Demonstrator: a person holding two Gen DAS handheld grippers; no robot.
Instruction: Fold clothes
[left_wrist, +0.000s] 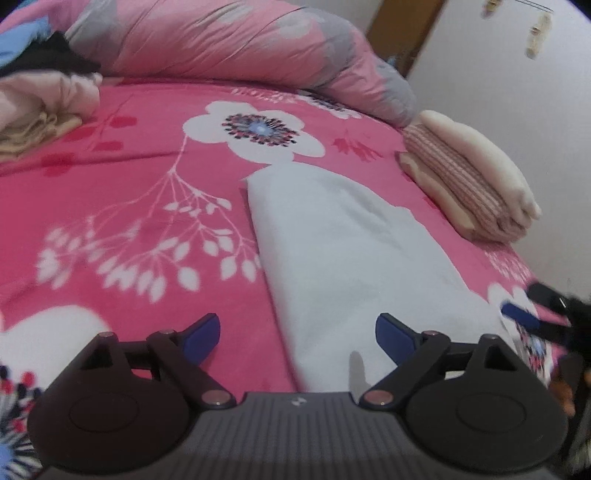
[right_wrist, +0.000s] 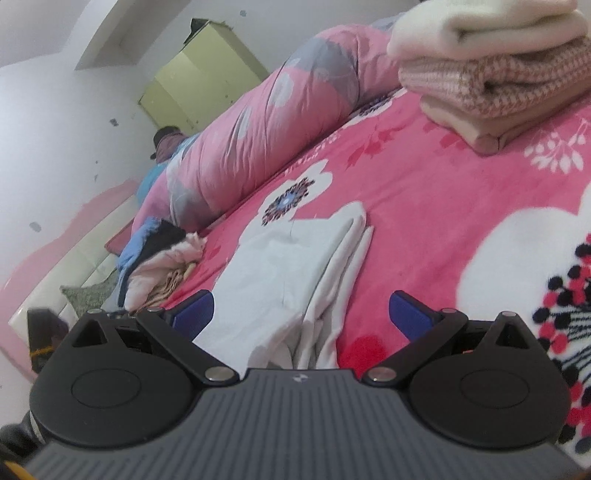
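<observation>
Left wrist view showed us the long white folded cloth garment running lengthwise away from our left gripper. Both sets of fingers were spread and empty, our right gripper at its near end too.

I am in a bedroom of a home. Below me spreads a bed under a pink floral fleece blanket, with a rolled pink-and-grey quilt along its far side. Folded clothes sit in a stack, and unfolded ones lie heaped near the padded headboard. A yellow-green wardrobe stands against plain white walls.
</observation>
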